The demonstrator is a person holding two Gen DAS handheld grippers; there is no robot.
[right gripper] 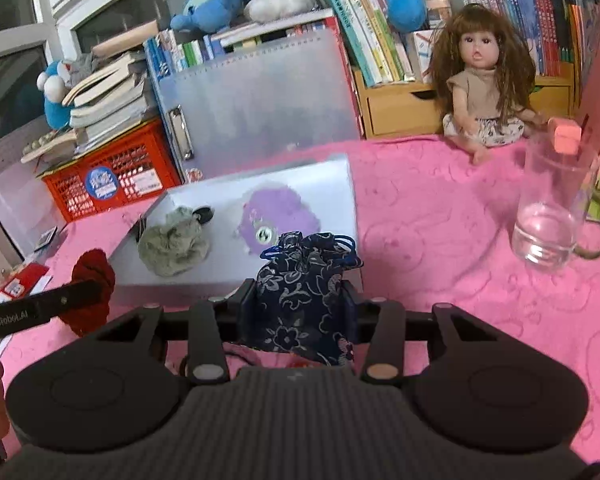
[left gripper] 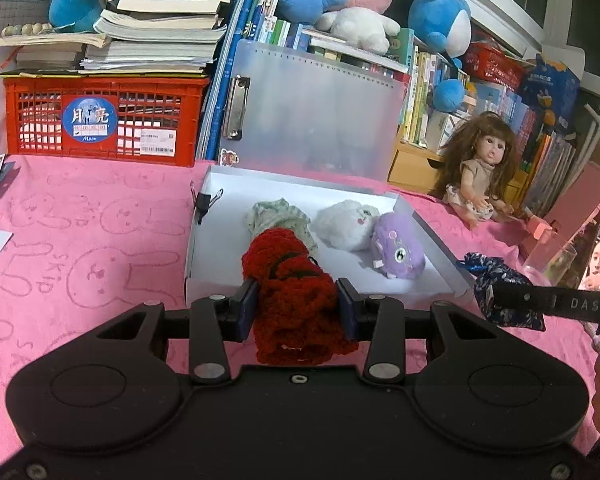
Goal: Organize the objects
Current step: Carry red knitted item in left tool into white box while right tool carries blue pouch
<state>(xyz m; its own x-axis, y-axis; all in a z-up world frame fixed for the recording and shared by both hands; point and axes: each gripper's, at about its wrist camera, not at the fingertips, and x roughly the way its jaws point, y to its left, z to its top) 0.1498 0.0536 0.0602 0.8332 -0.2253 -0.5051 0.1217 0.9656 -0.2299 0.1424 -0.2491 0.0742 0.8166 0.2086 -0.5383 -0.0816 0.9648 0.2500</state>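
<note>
Right wrist view: the navy floral drawstring pouch (right gripper: 304,300), soft and light, is clamped mid-body by the right gripper (right gripper: 300,312) before the white box (right gripper: 340,184), while the limp red crocheted piece (left gripper: 296,304) is pinched by the left gripper (left gripper: 298,312).

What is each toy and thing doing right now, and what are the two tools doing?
Left tool: shut on the red knitted thing.
Right tool: shut on the dark blue flowery pouch, drawstring pulled tight.
White box: open, lid standing up behind.
Purple plush: lying in the box.
White plush: lying in the box.
Doll: sitting upright.
Glass: upright, nearly empty.
</note>
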